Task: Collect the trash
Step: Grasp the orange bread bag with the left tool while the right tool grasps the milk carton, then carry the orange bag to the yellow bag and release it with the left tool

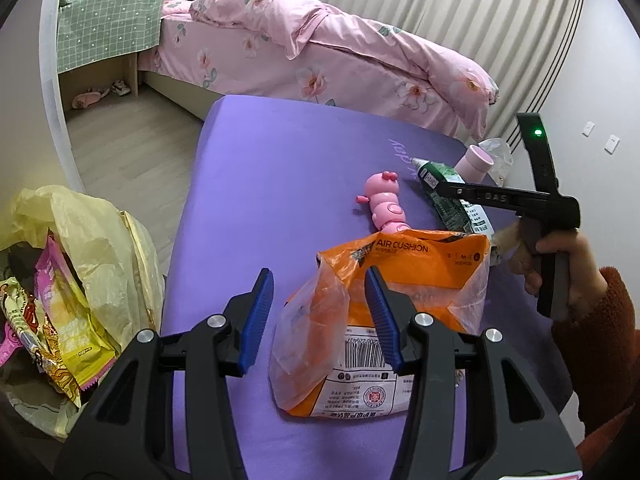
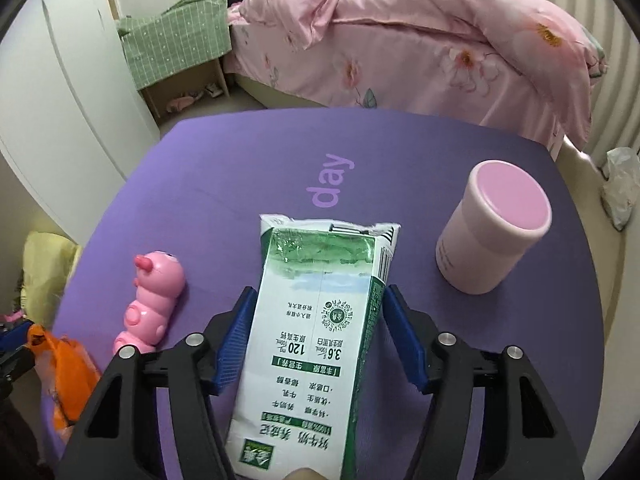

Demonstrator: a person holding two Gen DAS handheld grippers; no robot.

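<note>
Left wrist view: the left hand-held gripper (image 1: 320, 316) hangs with jaws apart and empty over the orange mailer bag (image 1: 400, 320) on the purple table (image 1: 260, 184).

Right wrist view: the right hand-held gripper (image 2: 318, 336) straddles the milk carton (image 2: 316, 332), pads near its sides; contact unclear. Squeeze gently mid-body before lifting.

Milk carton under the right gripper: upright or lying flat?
Lying flat: the milk carton rests on its broad side on the purple mat, printed panel up.

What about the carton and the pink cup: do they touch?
Apart. The right wrist view shows a strip of bare purple mat between the carton and the cup.
</note>
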